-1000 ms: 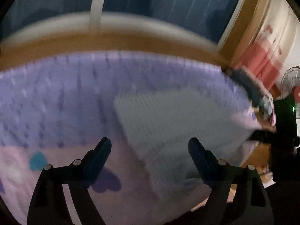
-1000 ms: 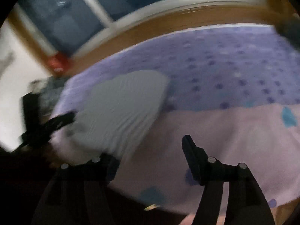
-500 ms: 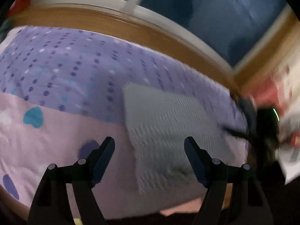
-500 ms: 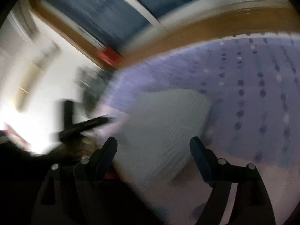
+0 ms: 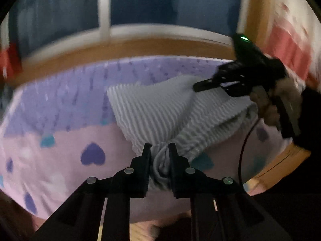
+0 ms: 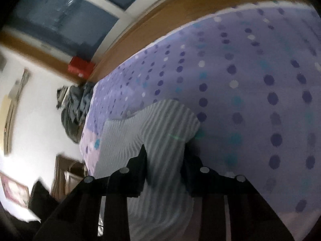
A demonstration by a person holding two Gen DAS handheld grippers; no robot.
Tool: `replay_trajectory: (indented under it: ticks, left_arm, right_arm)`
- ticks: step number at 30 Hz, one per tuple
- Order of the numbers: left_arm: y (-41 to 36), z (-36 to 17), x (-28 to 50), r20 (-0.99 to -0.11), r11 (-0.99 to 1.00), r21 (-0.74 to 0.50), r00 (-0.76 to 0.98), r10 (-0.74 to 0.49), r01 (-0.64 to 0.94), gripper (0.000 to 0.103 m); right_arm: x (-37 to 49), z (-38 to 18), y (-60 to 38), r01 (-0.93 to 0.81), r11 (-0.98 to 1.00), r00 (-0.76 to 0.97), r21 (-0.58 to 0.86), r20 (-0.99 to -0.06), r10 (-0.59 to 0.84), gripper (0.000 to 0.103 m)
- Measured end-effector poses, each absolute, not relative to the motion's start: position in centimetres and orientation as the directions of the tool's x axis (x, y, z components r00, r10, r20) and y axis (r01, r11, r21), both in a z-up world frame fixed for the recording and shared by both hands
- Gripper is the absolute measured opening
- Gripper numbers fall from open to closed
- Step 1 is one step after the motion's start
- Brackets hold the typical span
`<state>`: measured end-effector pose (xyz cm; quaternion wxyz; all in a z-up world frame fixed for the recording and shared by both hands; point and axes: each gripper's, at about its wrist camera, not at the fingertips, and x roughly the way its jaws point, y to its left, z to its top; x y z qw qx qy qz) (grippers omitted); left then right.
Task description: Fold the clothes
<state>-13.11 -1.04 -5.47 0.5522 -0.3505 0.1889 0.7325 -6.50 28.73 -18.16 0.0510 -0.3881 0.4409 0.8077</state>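
Ribbed grey cloth bunched tight between the nearly closed fingers of the left hand-held gripper (image 5: 159,150), pinched at a near edge of the folded garment (image 5: 160,108), probably to lift or drag that side. Farther out, right hand-held gripper (image 6: 164,156) pressed down onto the far part, jaws a moderate gap apart with fabric between; whether clamped, cannot tell. Garment lying on the bed (image 5: 60,104) over purple dotted and pink heart-print sheet, near its edge

A red box (image 6: 81,67) sits on the wooden ledge (image 6: 180,16) under the window (image 5: 140,2).
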Motion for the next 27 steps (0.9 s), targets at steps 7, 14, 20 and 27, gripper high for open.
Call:
replay_trajectory:
  ticks: [7,14,20,27]
  left_arm:
    - [-5.3,-3.3,-12.9,-0.644,-0.296,-0.171,-0.120,0.756,-0.940,0.023]
    - [-4.8,-3.0,-13.4,-0.647,-0.404,-0.308,-0.122,0.753,-0.861,0.061]
    - [-0.7,-4.9,-9.3,-0.746,-0.556,-0.101,-0.307,0.591,-0.825,0.013]
    - [-1.0,-6.8,-5.8,-0.812,-0.829,-0.015,-0.477,0.337,-0.559,0.003]
  right_arm:
    - [-3.1,-14.9,28.0,-0.532,-0.683,-0.645,0.499,-0.762,-0.055,0.069]
    - [-10.6,-13.2,24.6,-0.249,-0.910,-0.599,0.331,-0.791,-0.124,0.079]
    - [-17.7,-15.1,21.9,0.004,-0.971,-0.479,0.238,-0.852,-0.211,0.067]
    - [-18.6,-16.7,25.3,-0.021,-0.853,-0.481,0.522,-0.753,-0.449,0.011]
